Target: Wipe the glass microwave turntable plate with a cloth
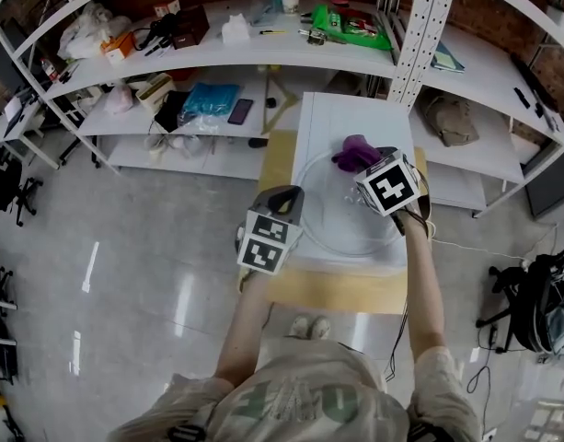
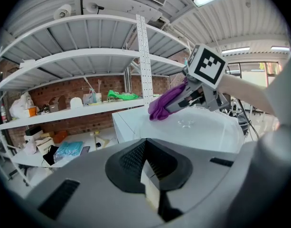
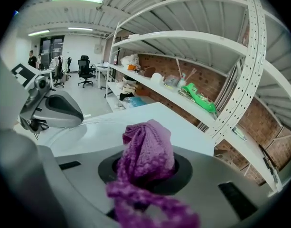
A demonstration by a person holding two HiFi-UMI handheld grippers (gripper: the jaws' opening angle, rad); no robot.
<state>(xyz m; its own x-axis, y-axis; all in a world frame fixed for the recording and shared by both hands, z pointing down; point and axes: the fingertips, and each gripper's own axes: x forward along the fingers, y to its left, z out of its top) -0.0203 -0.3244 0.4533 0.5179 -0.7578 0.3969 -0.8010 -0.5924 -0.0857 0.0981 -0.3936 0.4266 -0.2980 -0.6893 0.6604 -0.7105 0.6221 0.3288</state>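
Observation:
The clear glass turntable plate (image 1: 341,233) lies flat on a white tabletop (image 1: 341,118). My right gripper (image 1: 362,168) is shut on a purple knitted cloth (image 1: 355,152), over the plate's far right part. In the right gripper view the cloth (image 3: 147,151) bunches out of the jaws, above the plate (image 3: 83,132). My left gripper (image 1: 291,205) sits at the plate's left rim with its jaws shut; whether the rim is clamped between them is hidden. The left gripper view shows the plate (image 2: 211,127) with the cloth (image 2: 164,103) hanging from the right gripper (image 2: 181,101).
The white top rests on a wooden table (image 1: 337,293). White shelving (image 1: 217,49) with boxes, bags and a green packet (image 1: 351,21) stands behind it. A perforated shelf post (image 1: 420,26) rises just beyond the table. Shiny grey floor (image 1: 125,265) lies to the left.

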